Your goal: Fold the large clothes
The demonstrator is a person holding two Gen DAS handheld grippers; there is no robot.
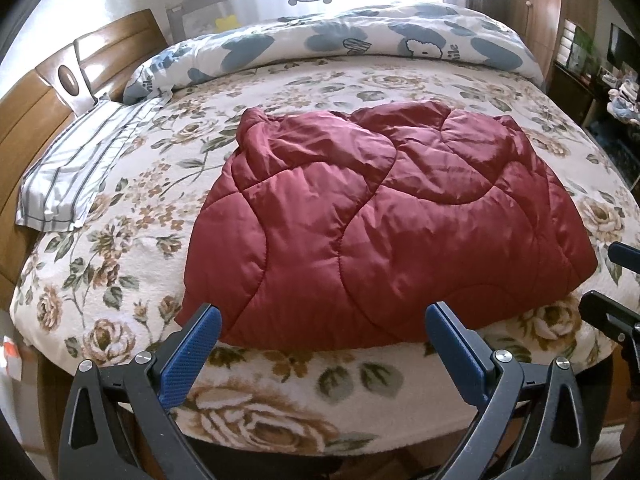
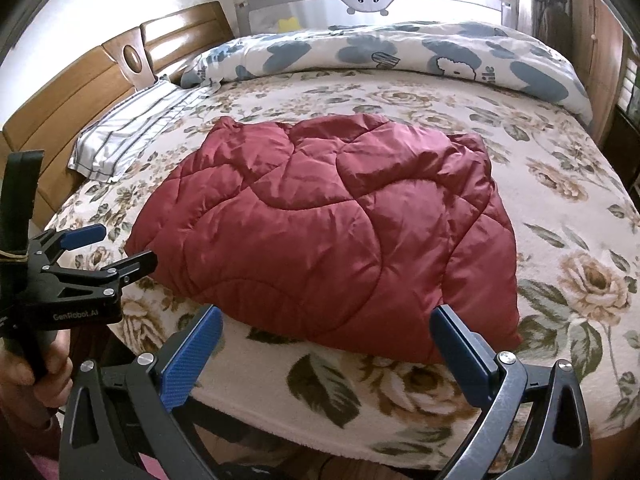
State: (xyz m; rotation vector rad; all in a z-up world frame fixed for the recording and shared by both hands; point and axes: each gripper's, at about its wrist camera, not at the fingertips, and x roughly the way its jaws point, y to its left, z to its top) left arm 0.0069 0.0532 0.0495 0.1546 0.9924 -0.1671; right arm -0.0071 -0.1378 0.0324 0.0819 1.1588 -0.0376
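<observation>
A dark red quilted jacket (image 1: 380, 216) (image 2: 328, 224) lies folded in a thick bundle on the floral blanket (image 1: 132, 220) (image 2: 560, 208) of a bed. My left gripper (image 1: 322, 316) hovers open at the bundle's near edge, nothing between its blue pads. My right gripper (image 2: 326, 316) is open too, just short of the jacket's near edge. In the right wrist view the left gripper (image 2: 116, 246) shows at the left, held by a hand (image 2: 24, 384), its jaws apart beside the jacket's left corner.
A striped pillow (image 1: 76, 168) (image 2: 128, 132) lies at the left by the wooden headboard (image 1: 36, 92). A rolled white-and-blue duvet (image 1: 340, 40) (image 2: 400, 56) runs along the far side. A wooden wardrobe (image 1: 540, 8) and cluttered shelves (image 1: 592, 60) stand at the right.
</observation>
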